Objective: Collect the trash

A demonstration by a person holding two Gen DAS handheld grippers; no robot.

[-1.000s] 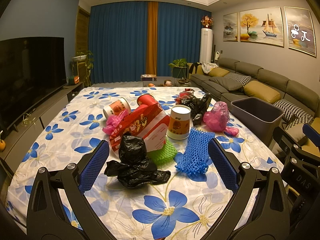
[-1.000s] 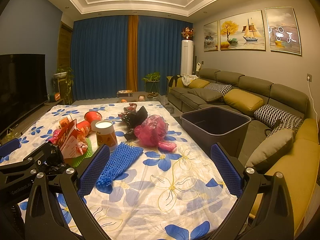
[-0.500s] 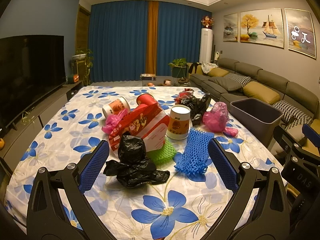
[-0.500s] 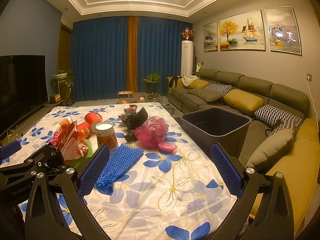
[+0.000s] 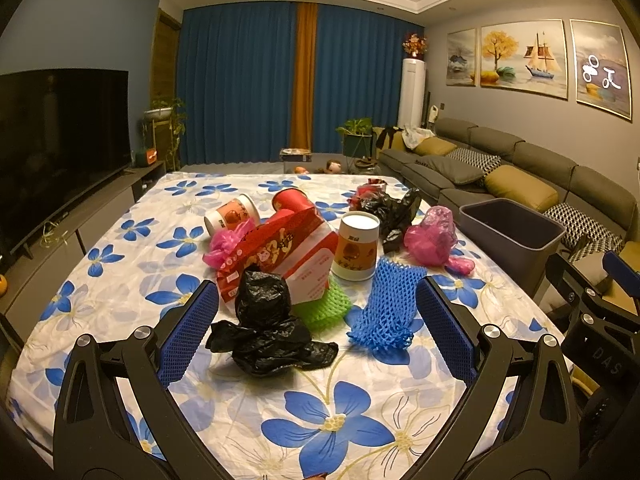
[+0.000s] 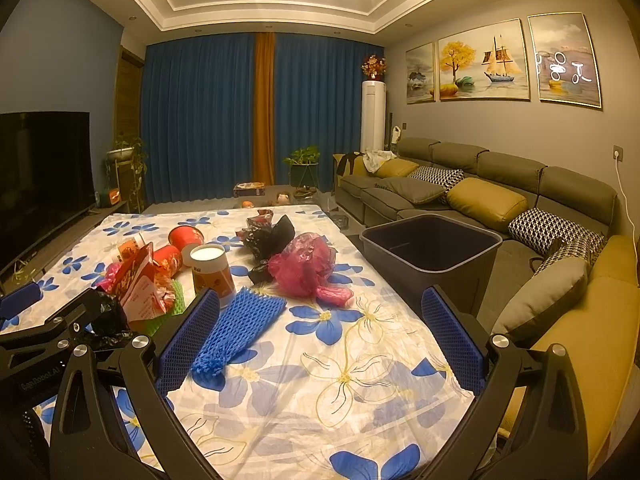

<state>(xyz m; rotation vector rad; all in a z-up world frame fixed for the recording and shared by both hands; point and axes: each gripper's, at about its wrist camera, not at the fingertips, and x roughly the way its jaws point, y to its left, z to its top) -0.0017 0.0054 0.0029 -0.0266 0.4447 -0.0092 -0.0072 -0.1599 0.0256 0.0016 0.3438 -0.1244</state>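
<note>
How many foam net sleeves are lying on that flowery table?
2. A blue foam net lies near the table's front, right of the black bag. A green foam net sits partly under the red-and-white packet. Others may be buried.

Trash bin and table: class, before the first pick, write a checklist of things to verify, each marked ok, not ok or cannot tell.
1. Left gripper open and holding nothing: ok.
2. Right gripper open and holding nothing: ok.
3. Trash bin upright, mouth open, beside the table's right edge: ok.
4. Bin has room: ok, no trash visible inside.
5. Black bag lies between the left fingers, apart from the blue foam net: ok.
6. Paper cup empty: cannot tell.
</note>
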